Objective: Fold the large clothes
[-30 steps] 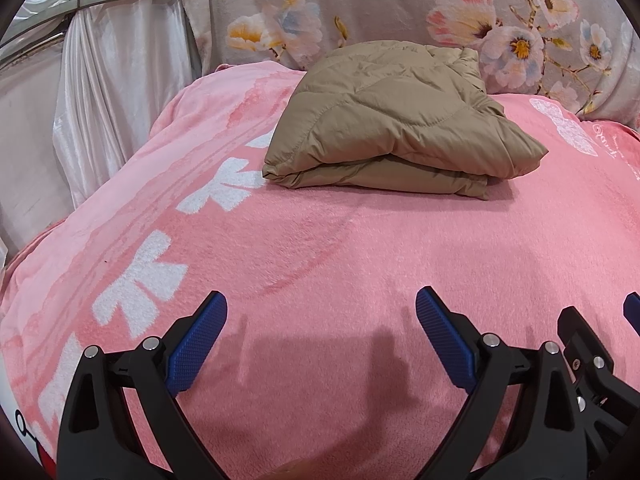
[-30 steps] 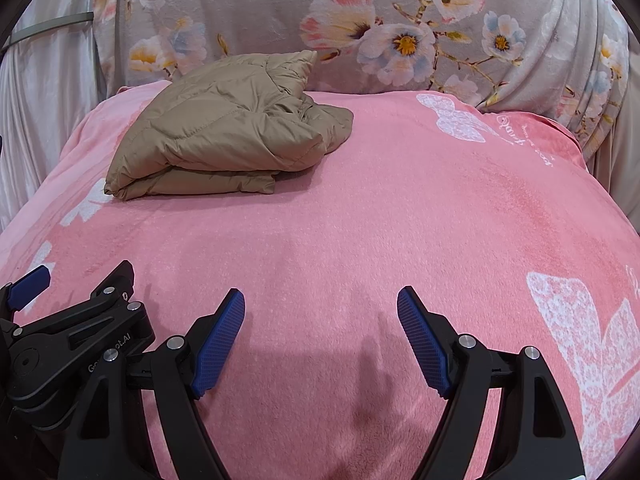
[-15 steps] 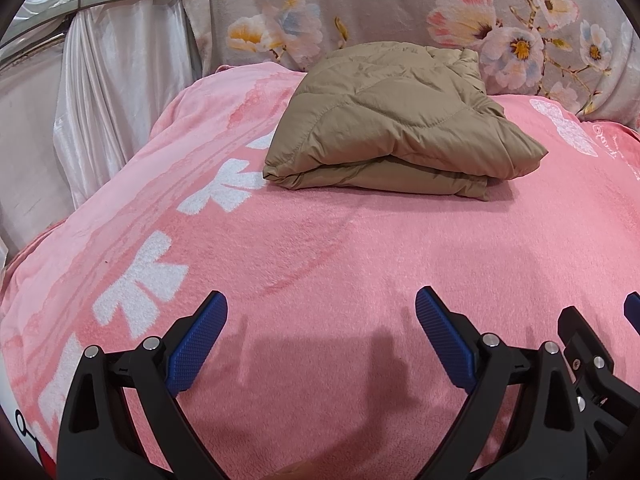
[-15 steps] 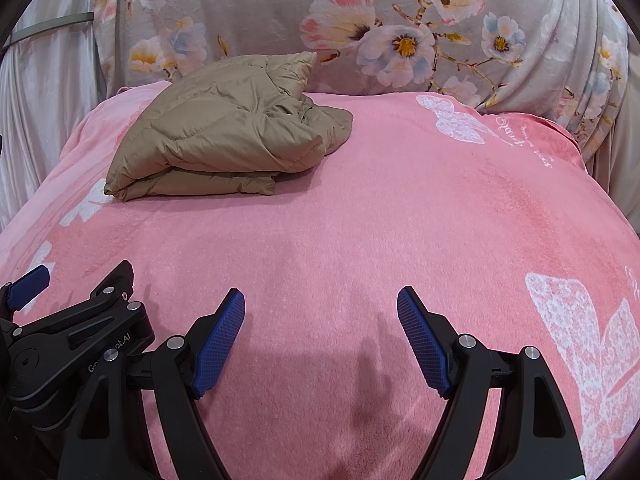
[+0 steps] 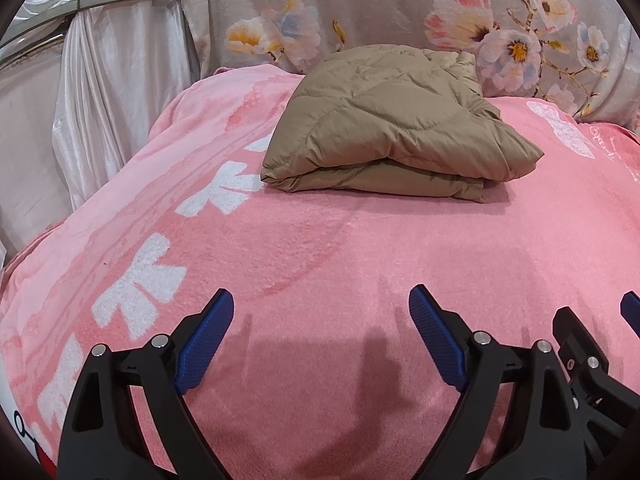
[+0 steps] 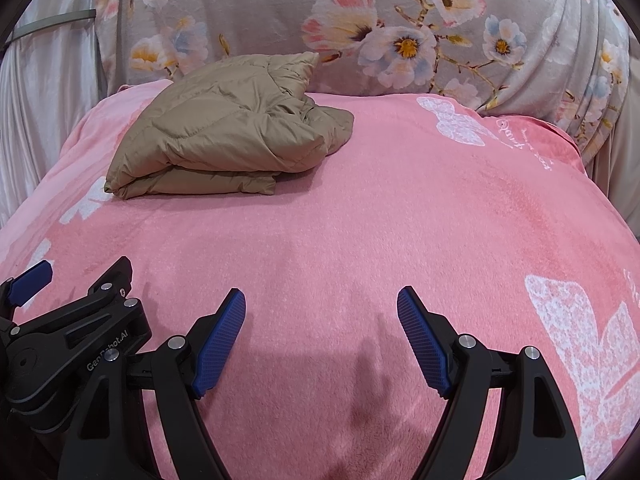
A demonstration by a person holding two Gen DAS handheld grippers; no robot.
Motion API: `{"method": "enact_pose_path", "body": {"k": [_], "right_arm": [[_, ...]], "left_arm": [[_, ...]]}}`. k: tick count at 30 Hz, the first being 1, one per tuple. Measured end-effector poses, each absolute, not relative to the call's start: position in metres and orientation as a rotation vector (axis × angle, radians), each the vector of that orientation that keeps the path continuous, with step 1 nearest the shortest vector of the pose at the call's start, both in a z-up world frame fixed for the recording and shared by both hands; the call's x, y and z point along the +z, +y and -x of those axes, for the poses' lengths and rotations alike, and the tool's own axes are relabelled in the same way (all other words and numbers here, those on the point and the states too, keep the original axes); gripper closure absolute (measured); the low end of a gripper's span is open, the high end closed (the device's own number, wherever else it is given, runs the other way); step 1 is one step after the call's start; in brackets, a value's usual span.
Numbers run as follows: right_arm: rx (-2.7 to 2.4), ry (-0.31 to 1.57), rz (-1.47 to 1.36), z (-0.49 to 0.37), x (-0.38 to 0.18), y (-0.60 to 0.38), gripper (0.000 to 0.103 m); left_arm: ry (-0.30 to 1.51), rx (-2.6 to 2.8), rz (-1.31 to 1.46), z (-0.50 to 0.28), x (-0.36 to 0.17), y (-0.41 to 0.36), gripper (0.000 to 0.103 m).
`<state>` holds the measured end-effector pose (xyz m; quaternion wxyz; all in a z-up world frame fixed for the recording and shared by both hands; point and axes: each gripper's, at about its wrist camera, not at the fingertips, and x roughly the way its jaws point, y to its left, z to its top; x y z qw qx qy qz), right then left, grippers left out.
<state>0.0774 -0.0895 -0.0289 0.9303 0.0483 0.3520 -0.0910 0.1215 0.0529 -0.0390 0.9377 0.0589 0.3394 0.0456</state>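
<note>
a tan quilted puffer jacket [image 5: 384, 128] lies folded into a thick, roughly square bundle on a pink plush blanket with white bow and butterfly prints [image 5: 320, 248], well ahead of both hand-held grippers and touched by neither. from the left gripper [image 5: 321, 334] it sits straight ahead and slightly to the right; from the right gripper [image 6: 321, 338] it sits ahead and off to the left. the bundle shows two stacked layers with a rounded fold facing the grippers, and a looser, rumpled corner sticking out on its right side. judging by this, the folding looks essentially done for this garment; what may remain is tidying that loose corner or moving the bundle aside, though that is only a guess. the left gripper hovers low over the bare blanket with its blue ribbed pads set wide apart, the jaws just beginning to close, and nothing between them. the right gripper hovers beside it, jaws spread wide and holding nothing, only pink blanket showing in the gap. the two tools sit side by side, each visible at the edge of the other's view. behind the jacket stands a grey cushion or backrest with a pink and white floral print [image 6: 400, 20], and to the far left hangs a pale satin curtain [image 5: 104, 92]. no basket, box, drawer or other container shows anywhere, so nothing is held in one.
</note>
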Motion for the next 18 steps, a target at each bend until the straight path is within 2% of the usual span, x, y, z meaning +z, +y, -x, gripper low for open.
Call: {"method": "enact_pose_path", "body": {"k": [18], "right_arm": [[-0.184,0.716,-0.092,-0.0786,-0.0255,-0.0914,0.026]], "left_arm": [[0.681,0.099,-0.116,-0.1197,-0.0375,0.0500,0.017]]}}
